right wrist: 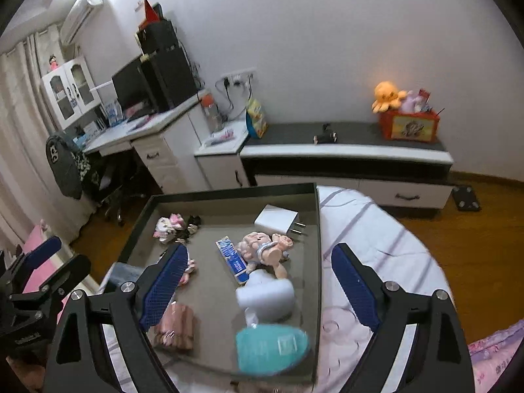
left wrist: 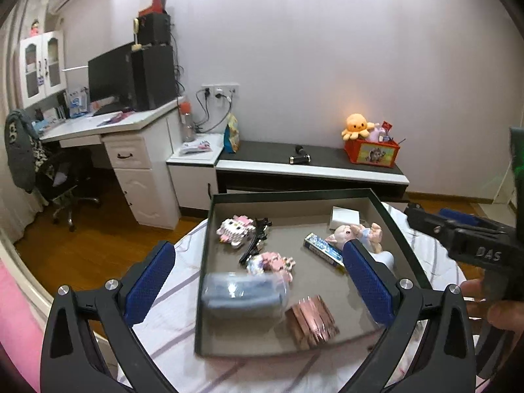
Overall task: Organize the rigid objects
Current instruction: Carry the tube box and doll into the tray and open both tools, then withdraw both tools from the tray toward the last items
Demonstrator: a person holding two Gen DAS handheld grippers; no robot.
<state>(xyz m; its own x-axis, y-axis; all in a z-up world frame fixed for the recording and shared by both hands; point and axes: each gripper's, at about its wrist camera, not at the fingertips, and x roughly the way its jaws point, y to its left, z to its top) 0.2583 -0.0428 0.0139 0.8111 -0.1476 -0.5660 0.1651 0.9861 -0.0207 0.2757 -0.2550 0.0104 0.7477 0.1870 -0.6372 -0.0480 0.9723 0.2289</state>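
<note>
On the bed (right wrist: 393,239), over its white striped sheet, lies a shallow dark tray (left wrist: 398,229) holding all the loose items. Largest inside it are a blurred blue-grey case (left wrist: 244,294) at the near left edge and a teal oval object (right wrist: 271,348) at the near right corner, with a pale blue-white object (right wrist: 267,291) just beyond the latter. A pink doll figure (right wrist: 265,249) lies toward the right edge, touching a blue patterned strip box (right wrist: 231,260); a white plug charger (right wrist: 278,219) sits in the far right corner. A pink ridged block (left wrist: 311,322) rests at the near edge, and a pink-and-white brick figure (left wrist: 234,227) beside a black hair clip (left wrist: 257,242) sits toward the far left corner. Left gripper (left wrist: 258,281) and right gripper (right wrist: 258,286) both hover above the tray, jaws spread wide, holding nothing.
</note>
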